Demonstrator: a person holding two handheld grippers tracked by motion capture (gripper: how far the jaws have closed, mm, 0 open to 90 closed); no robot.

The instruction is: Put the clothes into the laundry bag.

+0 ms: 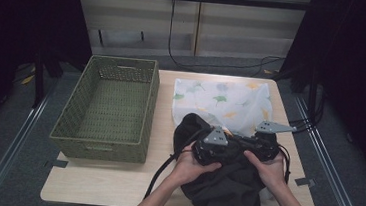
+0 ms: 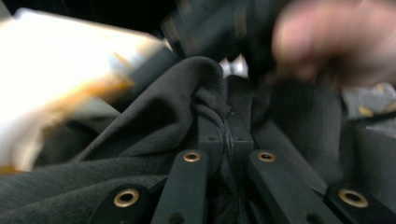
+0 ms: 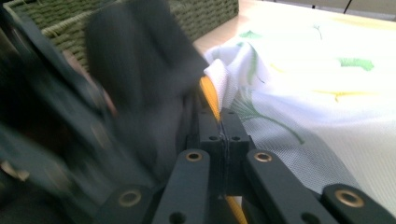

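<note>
A dark grey garment [image 1: 224, 187] lies bunched on the right half of the table, hanging over the front edge. Both hands hold their grippers close together above its middle. My left gripper [image 1: 230, 146] is shut on a fold of the garment [image 2: 116, 140], the cloth pinched between its pads [image 2: 225, 116]. My right gripper [image 1: 250, 145] faces it, jaws shut [image 3: 223, 119] with a thin dark edge of the garment [image 3: 140, 70] between them. A white leaf-print cloth [image 1: 221, 99] lies spread behind the garment and under the right gripper [image 3: 317, 93].
A green woven basket [image 1: 68, 133] stands on the left half of the wooden table [image 1: 104, 181], its rim close to the garment [image 3: 205, 14]. Cables trail from both grippers toward the front edge. Dark curtains flank the table.
</note>
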